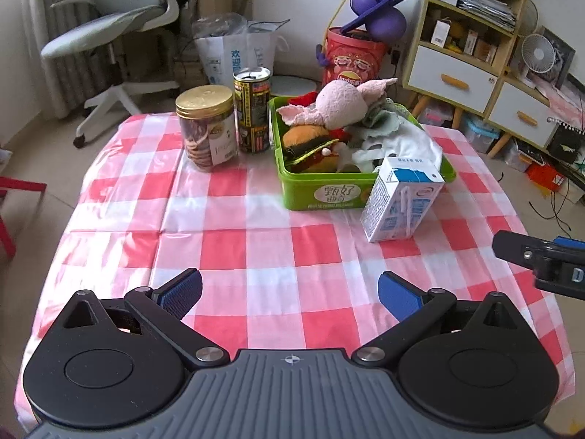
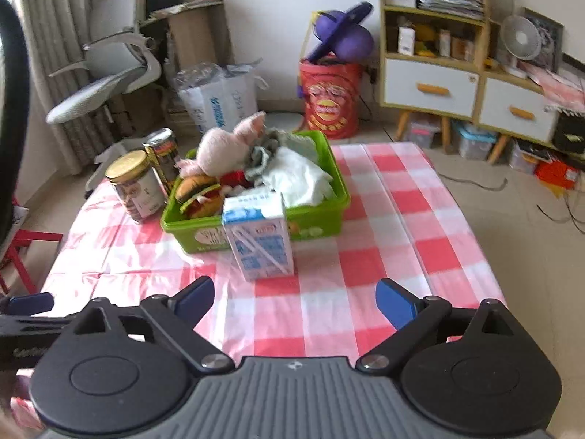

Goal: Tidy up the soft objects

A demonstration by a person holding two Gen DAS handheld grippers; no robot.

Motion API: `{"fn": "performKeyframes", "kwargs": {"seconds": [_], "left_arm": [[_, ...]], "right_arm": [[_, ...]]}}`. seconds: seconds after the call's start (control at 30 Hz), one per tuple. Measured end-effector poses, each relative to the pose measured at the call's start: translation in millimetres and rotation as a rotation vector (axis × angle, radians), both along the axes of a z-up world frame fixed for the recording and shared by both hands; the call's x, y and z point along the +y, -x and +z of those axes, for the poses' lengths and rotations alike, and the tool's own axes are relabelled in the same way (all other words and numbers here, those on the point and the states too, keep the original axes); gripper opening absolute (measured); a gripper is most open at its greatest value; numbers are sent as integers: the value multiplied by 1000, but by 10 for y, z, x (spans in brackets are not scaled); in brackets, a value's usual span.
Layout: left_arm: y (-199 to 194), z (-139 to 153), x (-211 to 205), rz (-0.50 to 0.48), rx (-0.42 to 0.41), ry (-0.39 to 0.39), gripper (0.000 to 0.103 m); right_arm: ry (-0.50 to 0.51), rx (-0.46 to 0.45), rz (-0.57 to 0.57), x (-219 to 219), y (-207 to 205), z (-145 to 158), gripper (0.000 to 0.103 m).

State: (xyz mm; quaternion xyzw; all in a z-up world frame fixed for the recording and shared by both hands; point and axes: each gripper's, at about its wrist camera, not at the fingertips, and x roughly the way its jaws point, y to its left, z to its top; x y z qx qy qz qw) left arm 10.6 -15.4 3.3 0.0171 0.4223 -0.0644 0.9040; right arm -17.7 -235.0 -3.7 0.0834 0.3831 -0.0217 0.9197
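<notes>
A green bin [image 1: 321, 197] [image 2: 318, 219] stands on the checked table. It holds a pink plush pig [image 1: 340, 104] [image 2: 223, 144], a plush burger [image 1: 310, 146] [image 2: 197, 190], white cloth [image 1: 406, 144] [image 2: 299, 175] and a greenish cloth [image 1: 380, 113] [image 2: 263, 153]. My left gripper [image 1: 290, 294] is open and empty, low over the table's near side. My right gripper [image 2: 296, 303] is open and empty, near a milk carton [image 2: 257, 237]. The right gripper's side shows at the right edge of the left wrist view [image 1: 541, 259].
The milk carton [image 1: 402, 201] leans at the bin's front right corner. A cookie jar [image 1: 206, 128] [image 2: 137, 184] and a drink can [image 1: 253, 109] [image 2: 162, 157] stand left of the bin. An office chair [image 1: 117, 29], a red bucket [image 1: 353, 58] and shelves [image 1: 475, 36] stand beyond the table.
</notes>
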Motion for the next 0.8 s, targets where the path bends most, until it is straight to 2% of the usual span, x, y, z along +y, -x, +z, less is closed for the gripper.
{"fn": "performKeyframes", "kwargs": {"seconds": [0.13, 0.8], "left_arm": [[46, 11, 11, 15, -29, -32, 98], [140, 70, 137, 16, -28, -22, 98]], "right_arm": [[31, -5, -11, 28, 0, 22, 81], [54, 23, 26, 276, -32, -6, 82]]}}
